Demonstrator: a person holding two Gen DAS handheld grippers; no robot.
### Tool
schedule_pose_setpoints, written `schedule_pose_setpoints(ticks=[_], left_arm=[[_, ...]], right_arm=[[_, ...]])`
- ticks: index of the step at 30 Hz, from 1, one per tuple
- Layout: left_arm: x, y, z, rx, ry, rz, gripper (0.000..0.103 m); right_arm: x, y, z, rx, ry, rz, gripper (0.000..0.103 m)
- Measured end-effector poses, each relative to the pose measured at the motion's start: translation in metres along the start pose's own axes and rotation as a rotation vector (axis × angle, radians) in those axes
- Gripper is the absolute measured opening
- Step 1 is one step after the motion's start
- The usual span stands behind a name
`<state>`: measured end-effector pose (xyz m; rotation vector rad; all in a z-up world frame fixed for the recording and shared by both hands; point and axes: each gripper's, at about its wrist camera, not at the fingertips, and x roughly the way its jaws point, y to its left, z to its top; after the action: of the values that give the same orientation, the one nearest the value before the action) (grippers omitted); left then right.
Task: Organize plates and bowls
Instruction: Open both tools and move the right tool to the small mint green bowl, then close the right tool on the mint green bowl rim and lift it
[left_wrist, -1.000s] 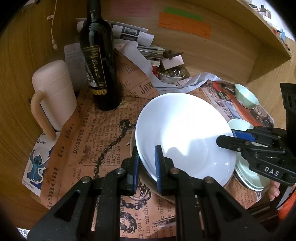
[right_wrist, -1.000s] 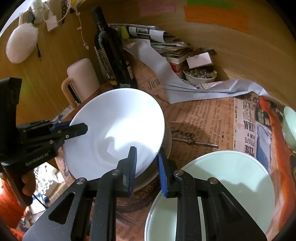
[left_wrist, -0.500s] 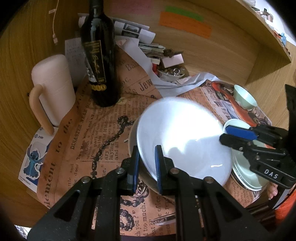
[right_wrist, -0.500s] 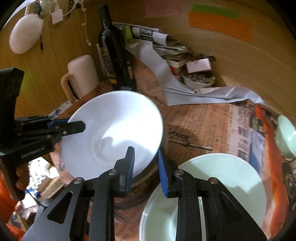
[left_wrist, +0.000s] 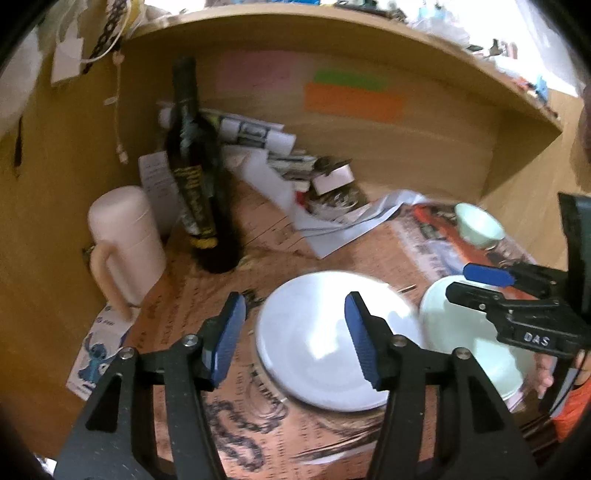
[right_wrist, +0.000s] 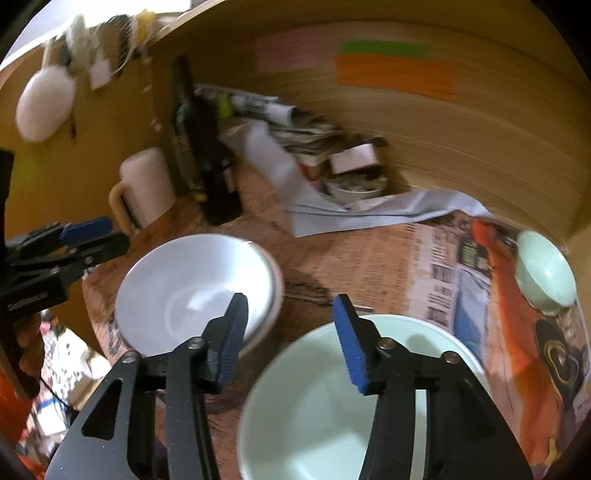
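A big white bowl (left_wrist: 317, 332) (right_wrist: 184, 284) sits nested in another bowl on the newspaper-covered desk. A pale green plate stack (left_wrist: 476, 350) (right_wrist: 325, 398) lies to its right. A small pale green bowl (left_wrist: 478, 225) (right_wrist: 545, 269) stands at the far right. My left gripper (left_wrist: 293, 336) is open and empty, raised above the white bowl's near left rim. My right gripper (right_wrist: 290, 332) is open and empty, raised between the white bowl and the green plates. Each gripper shows in the other's view.
A dark wine bottle (left_wrist: 197, 177) and a pink lidded mug (left_wrist: 125, 240) stand at the back left. A pile of papers and a small dish of odds and ends (right_wrist: 354, 184) lie against the wooden back wall. A shelf runs overhead.
Both grippers let go of the white bowl's rim, opened wide and pulled up and back. The bowl now rests level in the bowl beneath it.
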<state>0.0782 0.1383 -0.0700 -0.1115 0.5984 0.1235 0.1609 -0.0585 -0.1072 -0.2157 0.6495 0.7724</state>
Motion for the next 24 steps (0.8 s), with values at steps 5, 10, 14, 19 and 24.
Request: schedule_pose_setpoints(ticks=[5, 10, 14, 19, 24], left_arm=[[0.0, -0.025, 0.013, 0.024, -0.047, -0.029, 0.071], [0.009, -0.05, 0.026, 0.04, -0.072, -0.06, 0.079], [0.022, -0.066, 0.031, 0.04, -0.054, -0.105, 0.079], [0.039, -0.09, 0.035, 0.064, -0.029, -0.147, 0.079], [0.048, -0.111, 0.031, 0.122, -0.038, -0.14, 0.079]], right_arm=[[-0.018, -0.045, 0.0, 0.098, -0.023, -0.063, 0.046], [-0.036, -0.104, -0.002, 0.201, -0.052, -0.212, 0.046], [-0.046, -0.163, -0.005, 0.333, -0.054, -0.307, 0.046], [-0.041, -0.225, -0.014, 0.496, -0.019, -0.359, 0.046], [-0.027, -0.26, -0.018, 0.607, 0.006, -0.391, 0.046]])
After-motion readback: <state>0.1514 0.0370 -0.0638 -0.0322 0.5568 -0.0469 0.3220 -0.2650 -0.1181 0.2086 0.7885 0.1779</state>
